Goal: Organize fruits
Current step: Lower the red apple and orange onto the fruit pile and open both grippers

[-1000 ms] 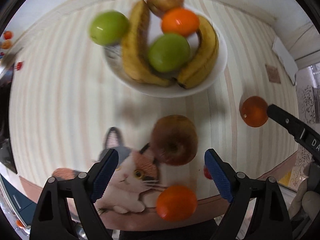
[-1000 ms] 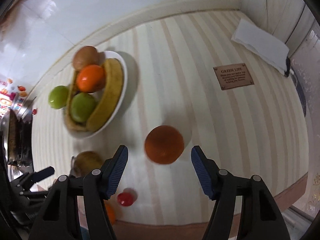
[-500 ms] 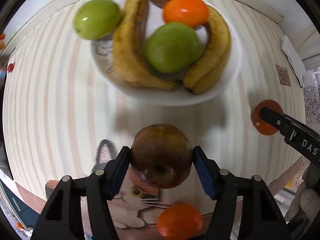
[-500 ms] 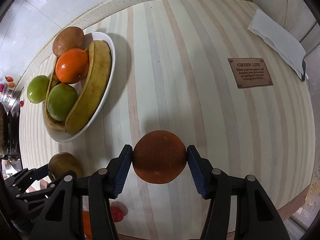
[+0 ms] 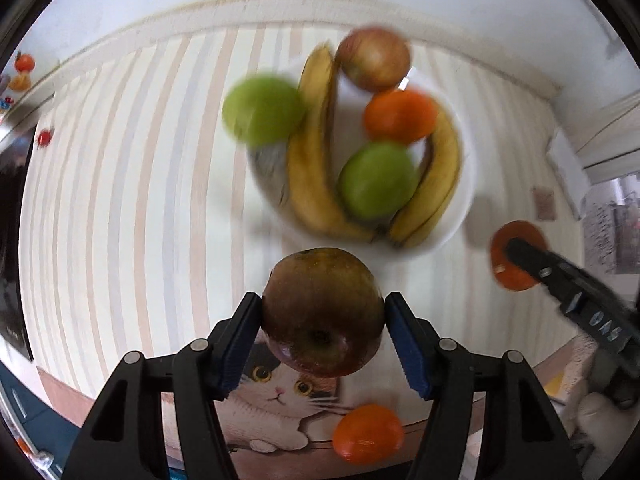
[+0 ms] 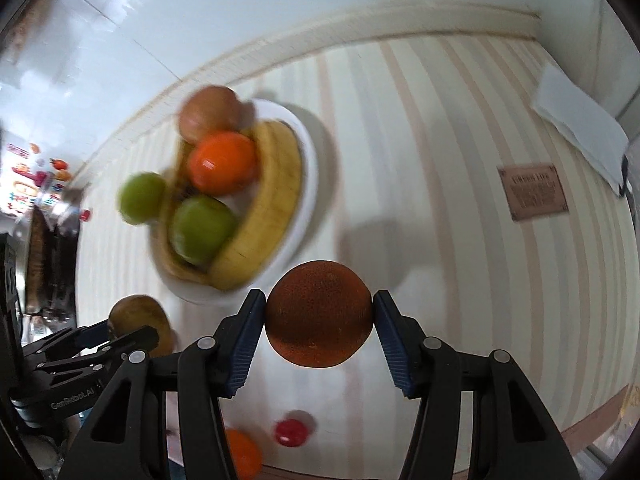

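Striped tabletop [image 6: 420, 128] — white bowl [image 6: 310, 148] on it — meets white wall [image 6: 240, 8].

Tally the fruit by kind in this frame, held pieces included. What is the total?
Bananas: 2
Green apples: 2
Red-brown apples: 2, one in the left gripper
Oranges: 3, one in the right gripper
Small red fruit: 1
Total: 10
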### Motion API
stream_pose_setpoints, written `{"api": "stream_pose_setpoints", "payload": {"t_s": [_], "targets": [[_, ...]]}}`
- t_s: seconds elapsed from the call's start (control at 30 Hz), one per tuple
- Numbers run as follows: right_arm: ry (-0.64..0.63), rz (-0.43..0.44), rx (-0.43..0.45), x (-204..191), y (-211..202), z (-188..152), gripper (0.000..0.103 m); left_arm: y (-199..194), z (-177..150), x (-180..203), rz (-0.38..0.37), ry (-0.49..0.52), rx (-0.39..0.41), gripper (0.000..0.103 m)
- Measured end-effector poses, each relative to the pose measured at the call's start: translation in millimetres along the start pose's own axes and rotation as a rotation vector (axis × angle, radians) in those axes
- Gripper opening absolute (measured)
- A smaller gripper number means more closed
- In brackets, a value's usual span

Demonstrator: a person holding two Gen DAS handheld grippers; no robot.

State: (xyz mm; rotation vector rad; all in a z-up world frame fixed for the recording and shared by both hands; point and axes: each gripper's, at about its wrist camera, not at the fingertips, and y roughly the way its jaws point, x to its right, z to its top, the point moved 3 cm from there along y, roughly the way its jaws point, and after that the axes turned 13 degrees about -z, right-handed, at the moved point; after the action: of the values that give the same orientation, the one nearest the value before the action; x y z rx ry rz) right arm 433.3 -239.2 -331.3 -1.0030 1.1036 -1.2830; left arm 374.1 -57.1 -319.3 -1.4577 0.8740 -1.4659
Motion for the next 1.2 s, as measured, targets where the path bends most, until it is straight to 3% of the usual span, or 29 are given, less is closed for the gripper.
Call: {"api": "stream_pose_setpoints", "payload": {"t_s": [0.1, 0.23, 0.33, 0.43, 0.53, 0.97, 1.2], "targets": [[-0.005, 0.034, 0.020, -16, -10, 22, 0.058, -14, 28, 13, -0.026, 0.025, 0.013, 0.061], [-0.006, 0.049, 0.030, -33, -8, 47, 0.058, -20, 82, 17, 0.021, 0.078, 0.029, 0.061], [-0.003, 0.053, 0.018, -43, 3, 61, 0.058, -9, 120, 15, 0.039, 0.097, -0.008, 0.061], [-0.013, 0.043, 0.002, -53, 20, 72, 0.058, 3, 137, 13, 0.050, 0.101, -0.058, 0.061], [-0.018, 0.037, -0.008, -57, 29, 76, 0.058, 17, 144, 9, 0.080, 0.120, -0.103, 0.062], [-0.003, 0.055, -0.061, -56, 41, 77, 0.060, 35, 150, 14, 0.087, 0.142, -0.182, 0.062], [0.012, 0.055, -0.070, -58, 42, 73, 0.064, 27, 153, 12, 0.095, 0.131, -0.156, 0.063]]}}
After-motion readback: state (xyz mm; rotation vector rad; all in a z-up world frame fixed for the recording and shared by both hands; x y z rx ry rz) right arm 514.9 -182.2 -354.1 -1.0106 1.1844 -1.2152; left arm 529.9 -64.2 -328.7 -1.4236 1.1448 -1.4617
